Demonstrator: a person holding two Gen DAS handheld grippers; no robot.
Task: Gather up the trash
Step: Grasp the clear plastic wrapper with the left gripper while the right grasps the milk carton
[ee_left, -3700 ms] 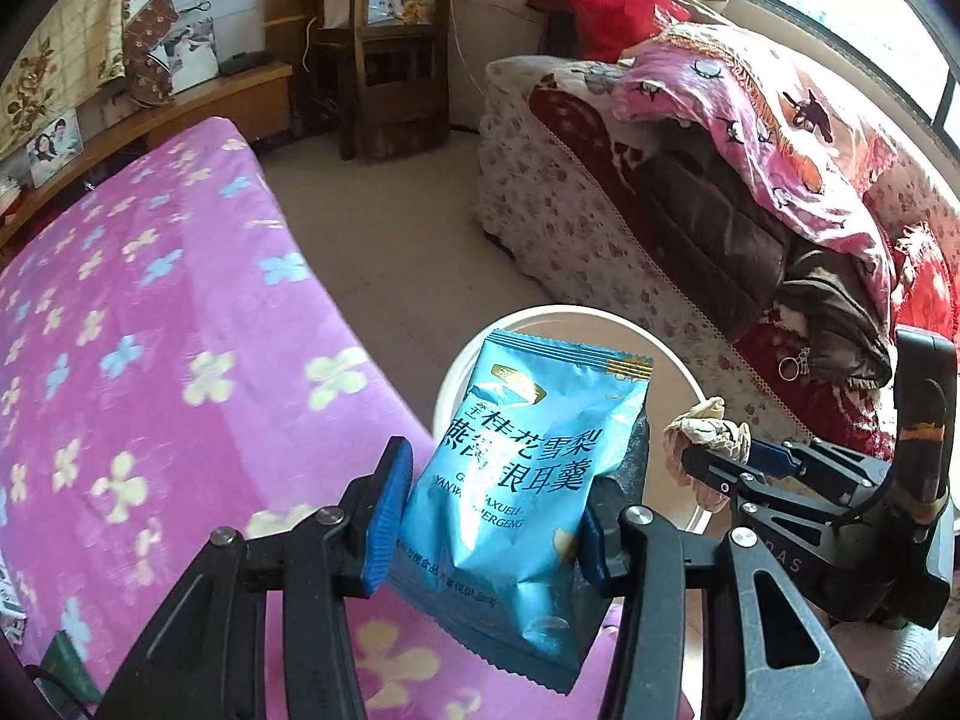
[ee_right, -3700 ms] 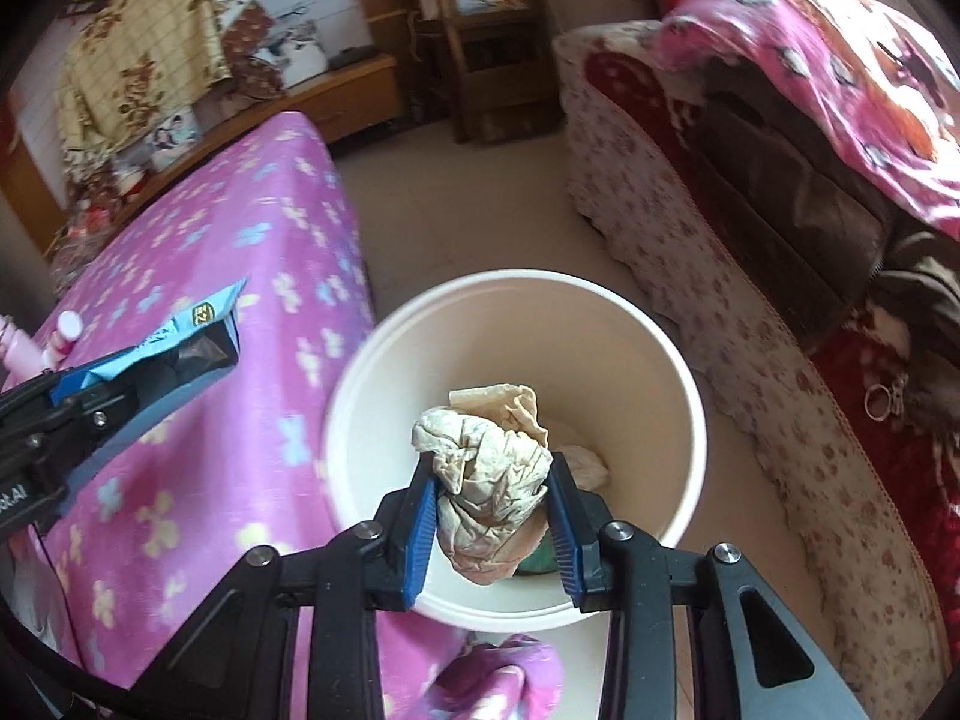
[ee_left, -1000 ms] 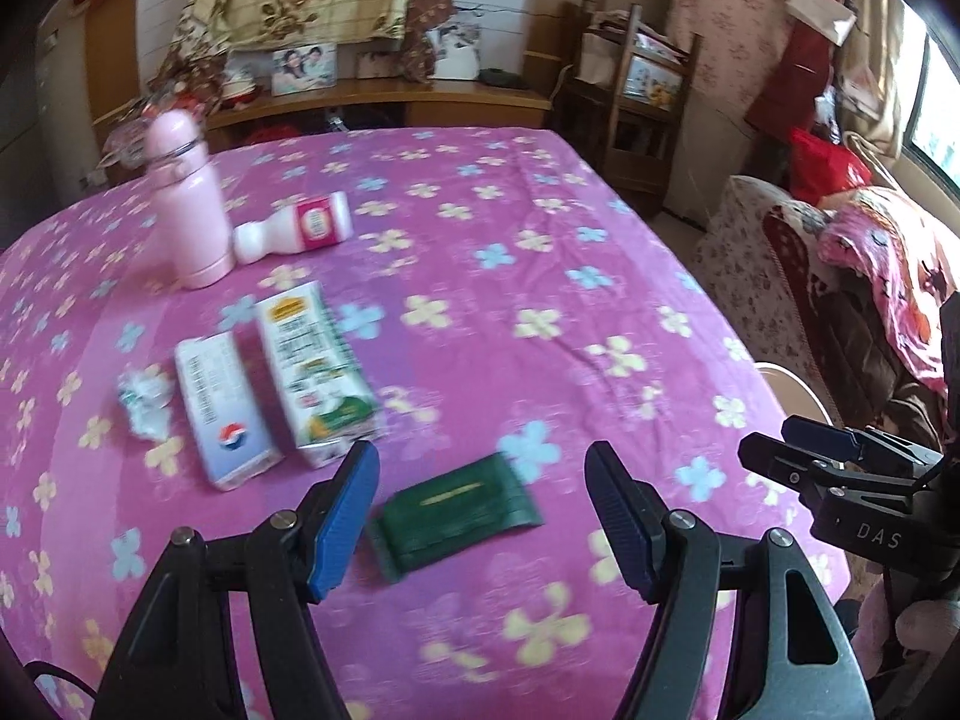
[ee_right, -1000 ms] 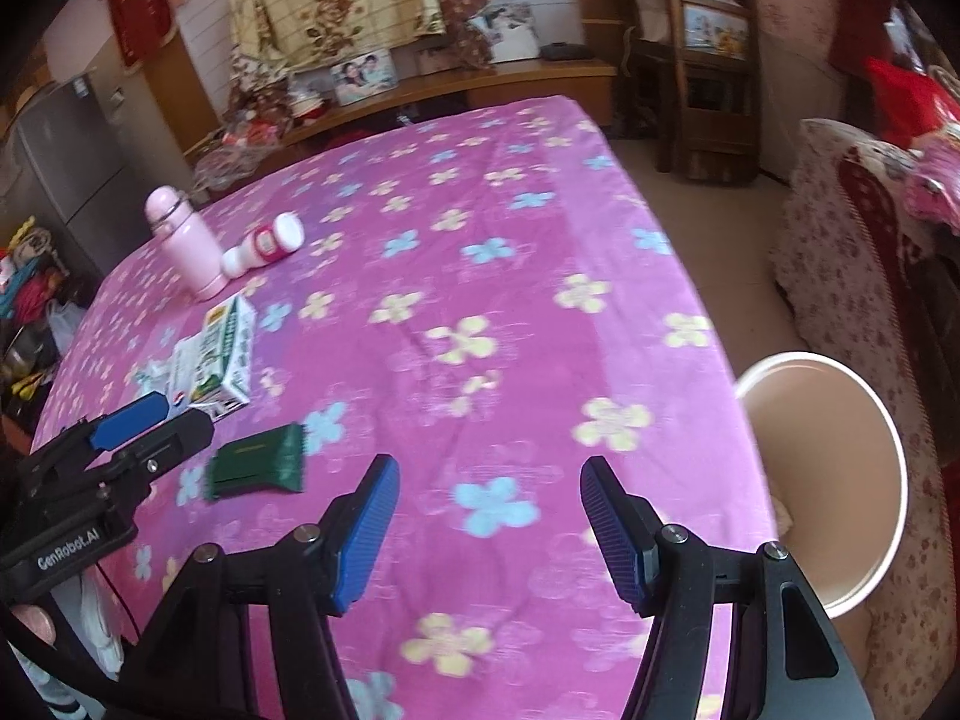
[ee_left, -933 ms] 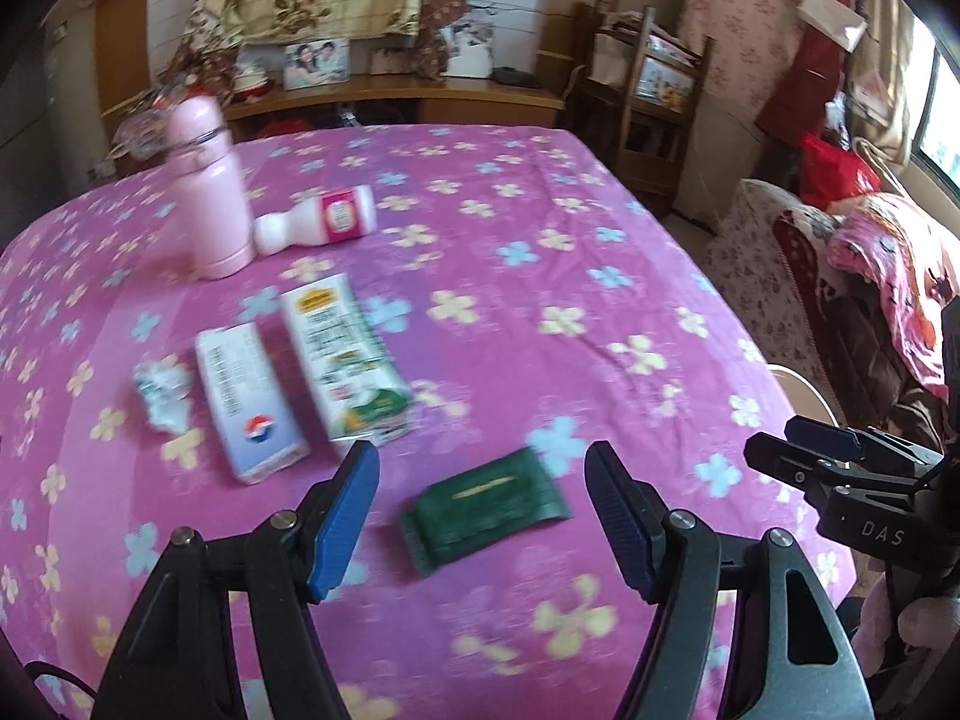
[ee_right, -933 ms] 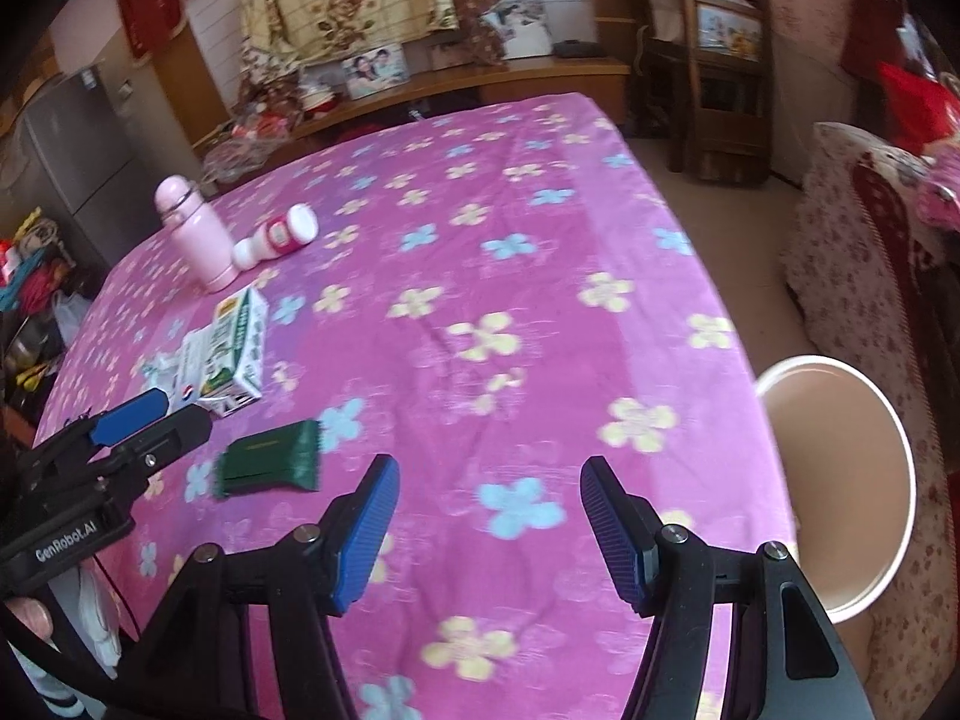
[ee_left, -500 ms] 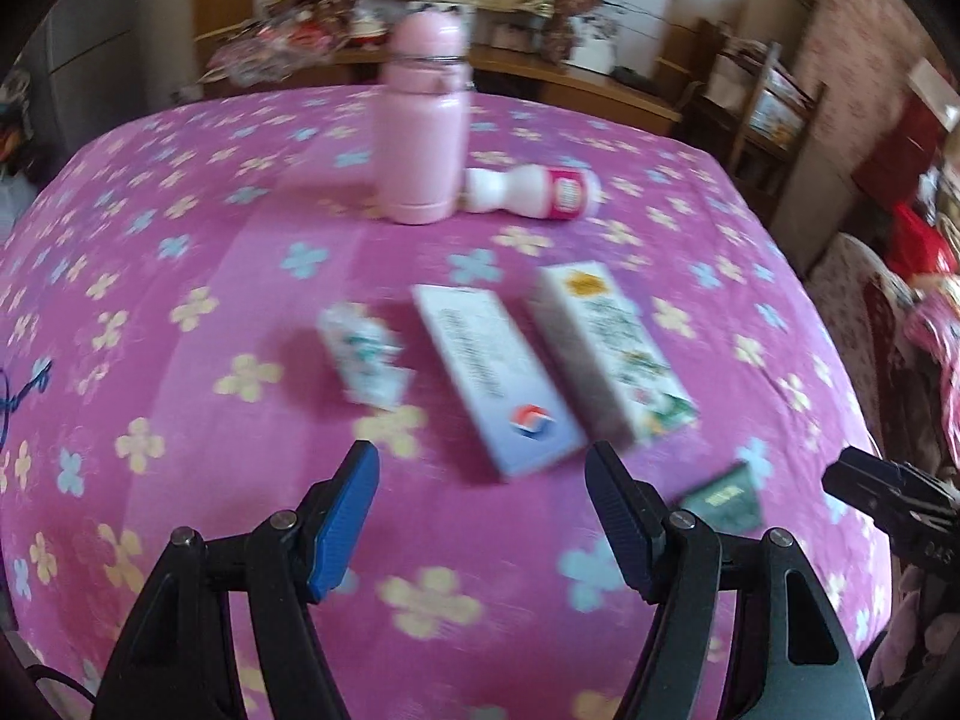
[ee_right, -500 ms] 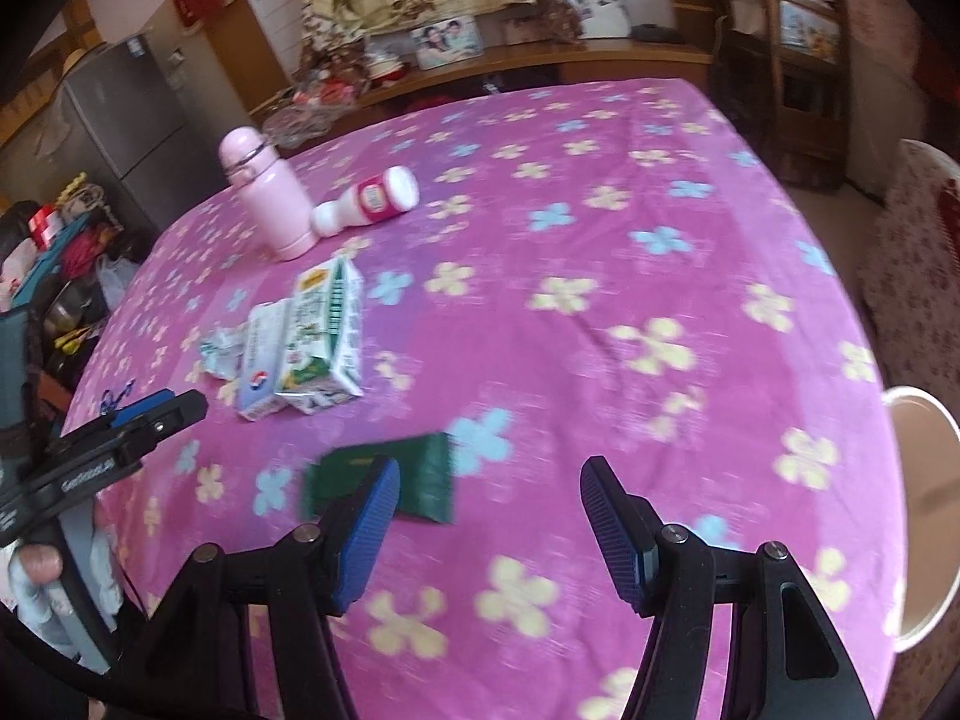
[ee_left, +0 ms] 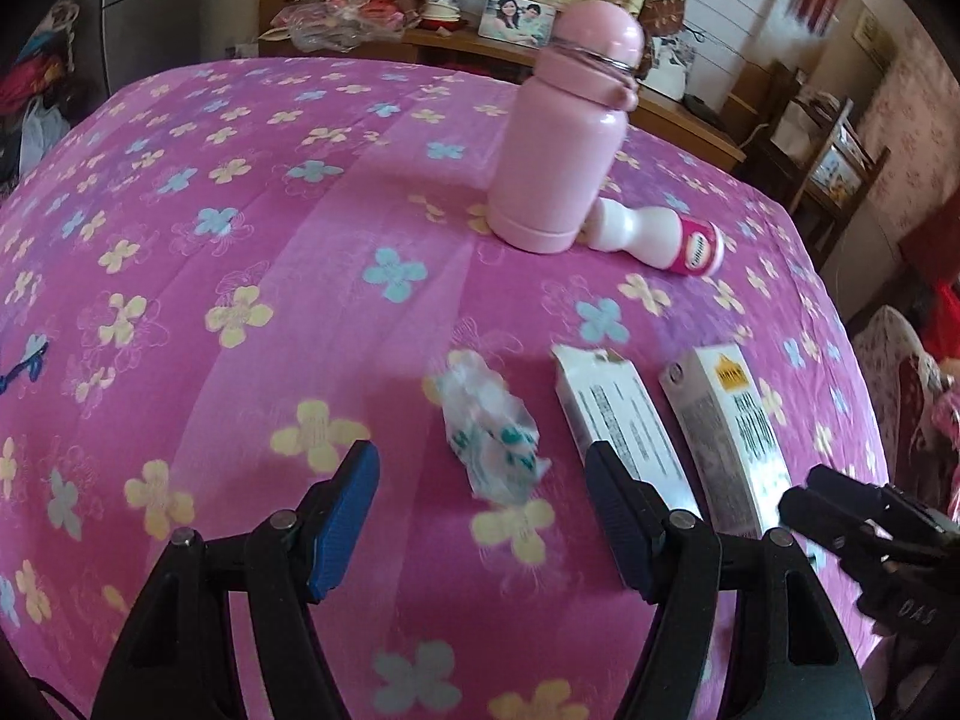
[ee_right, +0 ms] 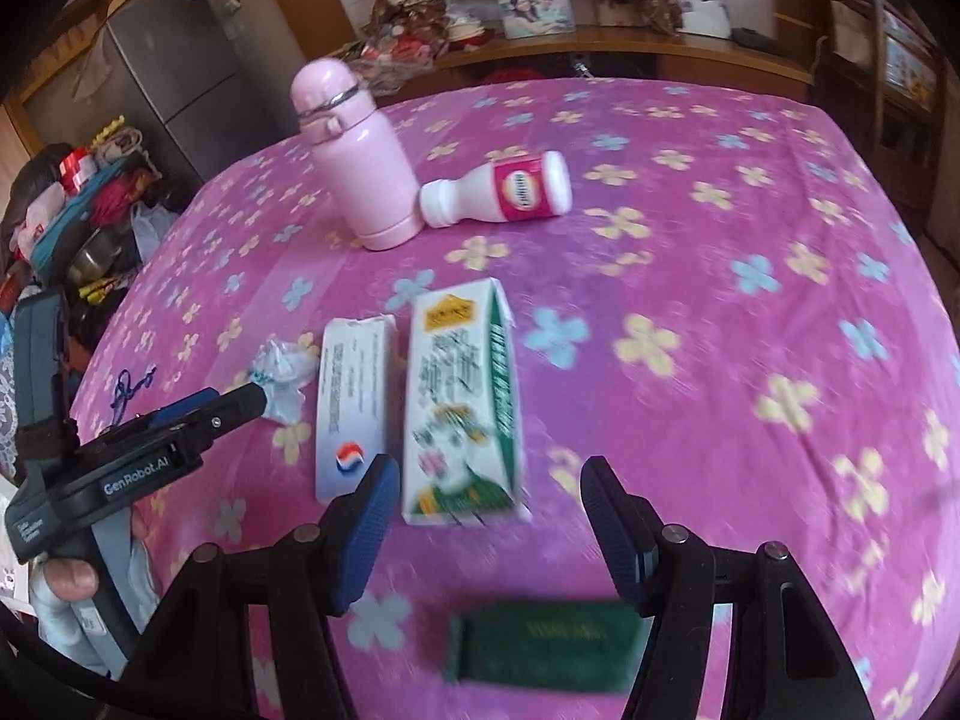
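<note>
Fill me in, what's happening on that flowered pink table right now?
A person is clearing trash with two handheld grippers, both open and empty. The left gripper is lined up on the crumpled white-and-teal wrapper. The right gripper hovers near the green-and-white drink carton, with the dark green packet just below it. A white-and-blue box, a toppled white bottle with a pink label and an upright pink flask remain on the pink floral tablecloth.

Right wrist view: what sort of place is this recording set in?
Most likely a lived-in home, a living or dining room. A table under a pink flowered tablecloth stands before a wooden sideboard holding a framed photo, with a refrigerator in the corner and a pink flask on the table.
</note>
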